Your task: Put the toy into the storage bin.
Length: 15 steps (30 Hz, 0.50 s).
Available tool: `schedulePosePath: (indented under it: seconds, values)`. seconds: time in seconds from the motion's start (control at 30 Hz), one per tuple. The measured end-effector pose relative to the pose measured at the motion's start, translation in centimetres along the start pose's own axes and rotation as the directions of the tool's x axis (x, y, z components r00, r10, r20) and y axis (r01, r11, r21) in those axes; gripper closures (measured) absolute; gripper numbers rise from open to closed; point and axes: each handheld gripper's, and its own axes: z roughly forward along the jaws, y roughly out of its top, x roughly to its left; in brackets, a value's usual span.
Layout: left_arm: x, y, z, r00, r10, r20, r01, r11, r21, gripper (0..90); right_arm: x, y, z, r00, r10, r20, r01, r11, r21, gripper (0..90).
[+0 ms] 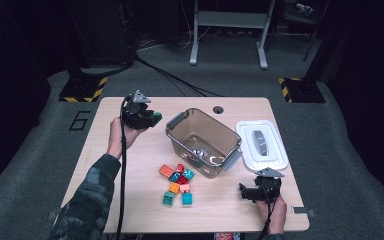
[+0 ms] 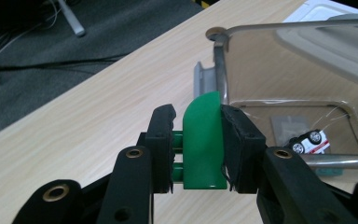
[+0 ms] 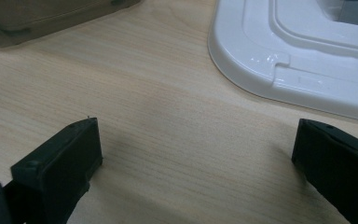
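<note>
Green block point(image 2: 204, 140): I see it pinched between the pads of my left tool point(image 1: 147, 118), held above the table point(image 1: 130, 200), just left of the clear bin point(image 1: 203, 142).
Clear bin: it holds a small toy car point(image 2: 309, 141).
Loose blocks point(image 1: 178, 184): near the bin's front side.
White lid point(image 1: 261, 145): right of the bin.
Right tool point(image 3: 191, 154): jaws spread wide, nothing between, near the lid.

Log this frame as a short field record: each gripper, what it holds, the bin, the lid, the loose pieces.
left gripper: shut on green block, held beside the bin
right gripper: open, nothing between jaws, low over table
clear bin: open, toy car inside
white lid: flat on table, right of bin
loose blocks: clustered in front of bin
</note>
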Motion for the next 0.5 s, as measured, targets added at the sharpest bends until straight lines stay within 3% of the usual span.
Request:
schedulePosePath:
  seconds: [0.13, 0.5]
  values:
    - [-0.7, 0.7, 0.5, 0.9993, 0.033, 0.015, -0.033, 0.9995, 0.0, 66.4, 0.0, 0.0, 0.0, 1.0, 0.003, -0.003, -0.003, 1.0, 0.001, 0.8]
    - [-2.7, 1.7, 2.5, 0.9959, 0.062, 0.065, -0.063, 0.998, 0.006, 66.3, 0.0, 0.0, 0.0, 1.0, 0.004, 0.002, -0.004, 1.0, 0.0, 0.8]
